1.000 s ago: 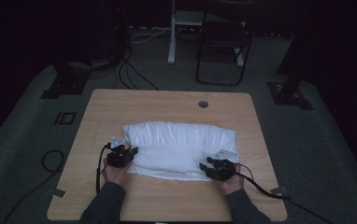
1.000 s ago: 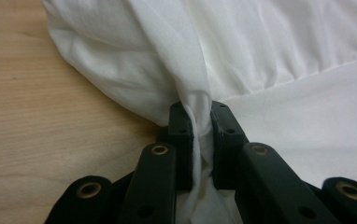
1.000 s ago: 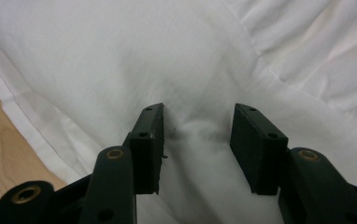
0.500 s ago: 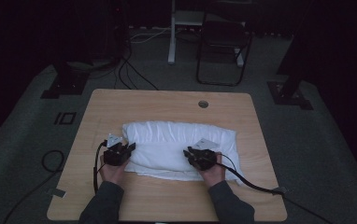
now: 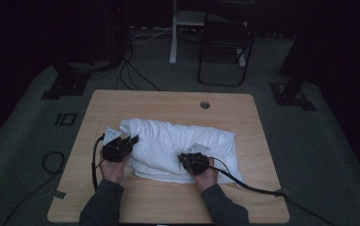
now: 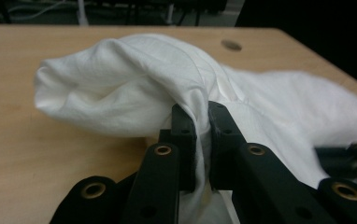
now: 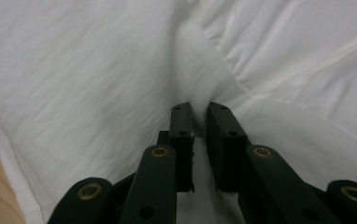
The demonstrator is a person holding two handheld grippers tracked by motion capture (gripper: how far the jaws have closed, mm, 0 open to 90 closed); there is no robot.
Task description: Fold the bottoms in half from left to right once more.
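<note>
The white cloth [image 5: 178,148] is a thin woven fabric, matt, soft and finely creased, with faint seam lines showing in the right gripper view [image 7: 284,51]. The table [image 5: 168,101] has a light wood-grain top, smooth with a low sheen, and a round dark grommet hole [image 5: 205,105] near its far edge. The left gripper [image 6: 200,119] has jaws of matt black plastic, with brass-coloured metal rivets on the links; the right gripper [image 7: 199,119] is made the same way. The floor [image 5: 22,141] around the table looks like dull grey carpet, slightly rough. The cable [image 5: 244,181] has a smooth black sheath.
</note>
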